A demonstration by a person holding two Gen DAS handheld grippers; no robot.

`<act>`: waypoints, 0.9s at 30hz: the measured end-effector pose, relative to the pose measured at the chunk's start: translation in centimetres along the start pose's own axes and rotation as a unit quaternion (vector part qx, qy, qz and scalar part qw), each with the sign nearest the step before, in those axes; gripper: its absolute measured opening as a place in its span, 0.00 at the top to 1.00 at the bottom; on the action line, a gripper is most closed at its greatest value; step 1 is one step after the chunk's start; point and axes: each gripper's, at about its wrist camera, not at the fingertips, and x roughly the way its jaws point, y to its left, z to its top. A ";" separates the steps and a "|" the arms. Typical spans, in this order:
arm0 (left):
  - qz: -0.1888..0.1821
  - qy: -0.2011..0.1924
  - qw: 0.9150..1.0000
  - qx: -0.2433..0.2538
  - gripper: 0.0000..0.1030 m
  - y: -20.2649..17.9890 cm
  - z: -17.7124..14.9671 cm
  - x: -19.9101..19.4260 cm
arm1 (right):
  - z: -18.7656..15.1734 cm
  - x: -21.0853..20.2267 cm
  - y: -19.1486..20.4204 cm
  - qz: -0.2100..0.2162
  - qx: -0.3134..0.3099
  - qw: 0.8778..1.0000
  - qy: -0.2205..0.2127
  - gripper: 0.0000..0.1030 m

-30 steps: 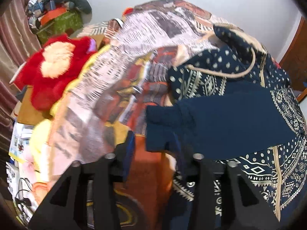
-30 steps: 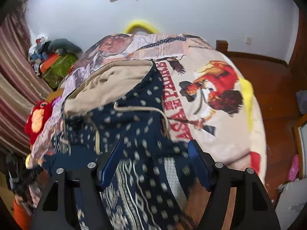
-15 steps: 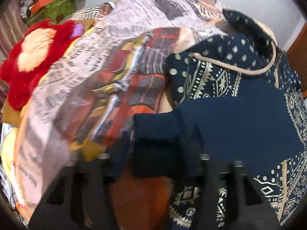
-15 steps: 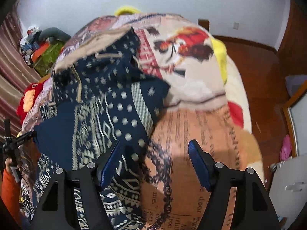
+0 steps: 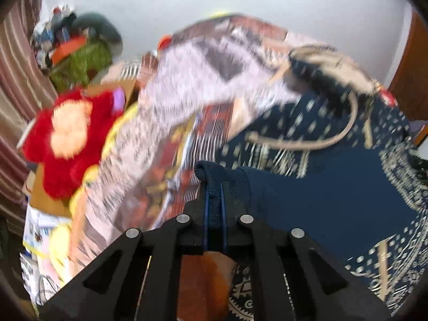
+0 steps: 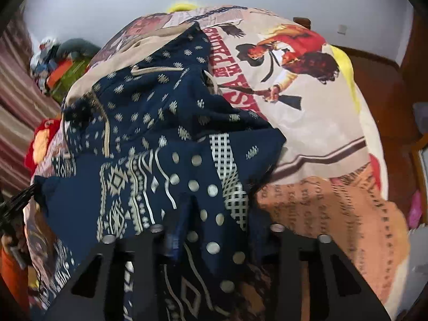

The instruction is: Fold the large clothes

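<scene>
Far left in the left wrist view, a striped curtain [image 5: 16, 85] hangs by a heap of clutter, and below it a red plush toy [image 5: 69, 144] lies against the edge of the bed. Moving right, the printed bedspread [image 5: 187, 101] fills the middle of the frame, blurred, and the navy patterned hoodie [image 5: 334, 176] sprawls over the right half, its beige drawstring [image 5: 321, 141] looping across the chest. At the lower centre the left gripper [image 5: 214, 203] has its jaws pressed together, pinching the ribbed cuff of the plain navy sleeve [image 5: 321, 200], and a fold of cuff bulges out above the fingertips. In the right wrist view, that same gripper shows small at the left edge, with an orange sleeve [image 6: 10, 272] below it in the lower left corner. The hoodie [image 6: 149, 139] covers the centre-left of the frame, hood toward the upper left, and the bedspread [image 6: 321, 123] with its rider print lies bare on the right. At the bottom centre the right gripper [image 6: 214, 240] has its jaws closing, with a fold of the dotted fabric bunched between them; whether the pads already press it I cannot tell.
</scene>
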 end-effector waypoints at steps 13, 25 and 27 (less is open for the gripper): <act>0.008 0.023 1.000 0.018 0.93 -2.8 2.1 4.3 | 2.4 -2.2 -0.7 -0.056 -0.020 0.997 -0.046 0.95; 0.015 0.090 0.995 0.033 0.83 -1.1 -1.5 8.2 | 1.7 -2.4 -1.6 -0.070 -0.058 0.996 -0.009 0.91; 0.021 0.090 0.995 0.030 0.81 -0.5 -1.5 6.9 | 1.5 -3.1 -1.3 -0.071 -0.060 0.996 -0.004 0.90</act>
